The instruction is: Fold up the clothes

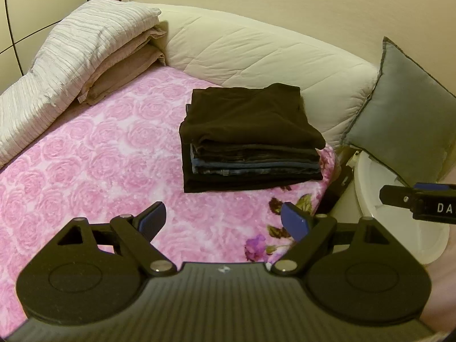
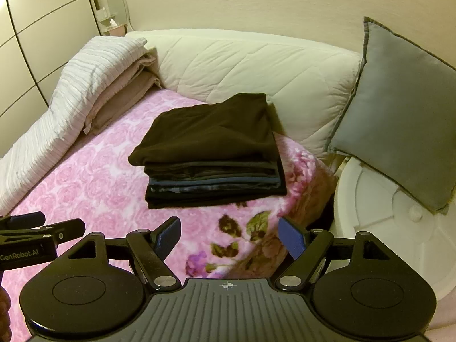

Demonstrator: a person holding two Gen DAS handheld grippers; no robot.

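The left gripper [image 1: 223,221] is hovering over the pink rose-patterned blanket [image 1: 99,165], its blue-padded fingers [image 1: 152,219] spread wide and gripping nothing. The right gripper [image 2: 230,238] is hanging beside it, fingers [image 2: 292,238] equally wide and bare. Beyond both, a stack of folded dark clothes [image 1: 248,139] is sitting on the bed, near the white quilted headboard cushion [image 1: 256,54]. A grey pillow [image 2: 399,114] is leaning over a white round container [image 2: 393,228], whose contents cannot be told.
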